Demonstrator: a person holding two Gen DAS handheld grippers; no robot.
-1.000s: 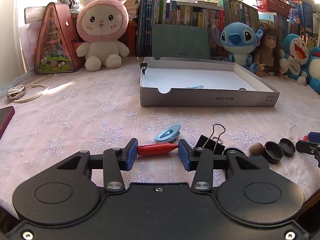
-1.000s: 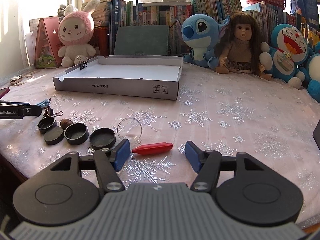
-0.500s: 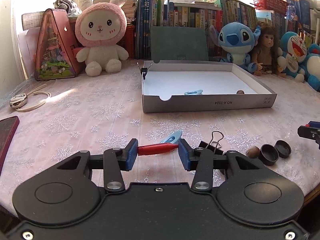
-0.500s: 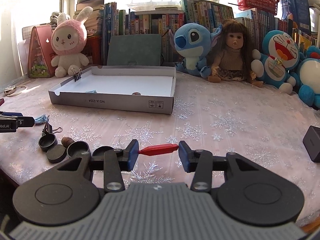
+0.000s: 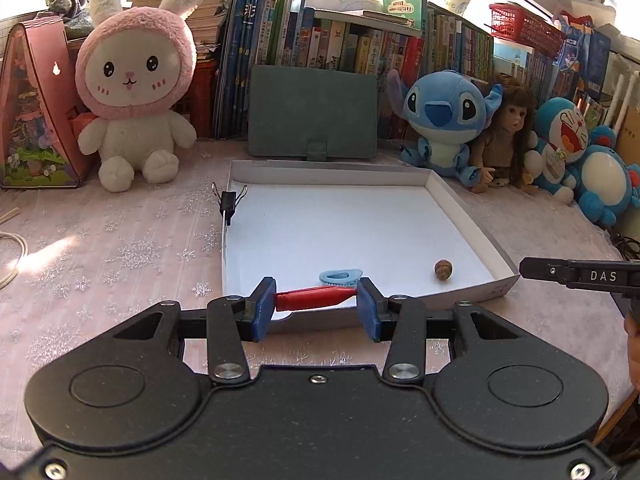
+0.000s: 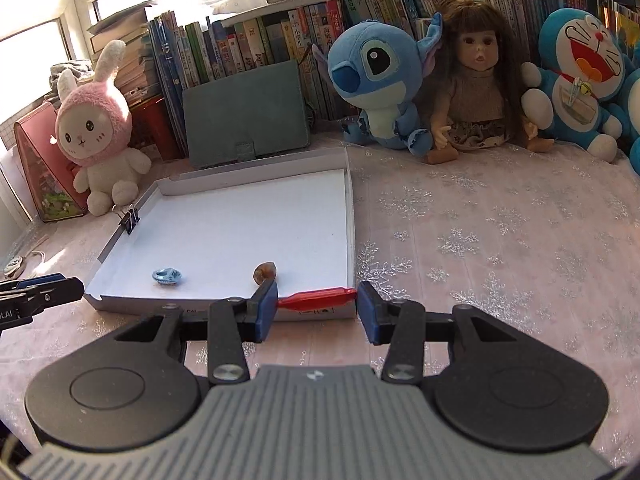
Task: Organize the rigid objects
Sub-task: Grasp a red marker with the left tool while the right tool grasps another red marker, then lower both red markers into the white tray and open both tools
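Toys and books along the far edge of the surface

A pink rabbit plush (image 5: 134, 84), blue plush (image 5: 444, 120), doll (image 5: 506, 136) and green case (image 5: 312, 112) line up before the books (image 5: 340, 40).

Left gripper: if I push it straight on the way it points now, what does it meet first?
Probably the near wall of the white box, or just over it the blue ring-shaped piece on the box floor. The left gripper holds a red peg end to end. Depth is unclear.
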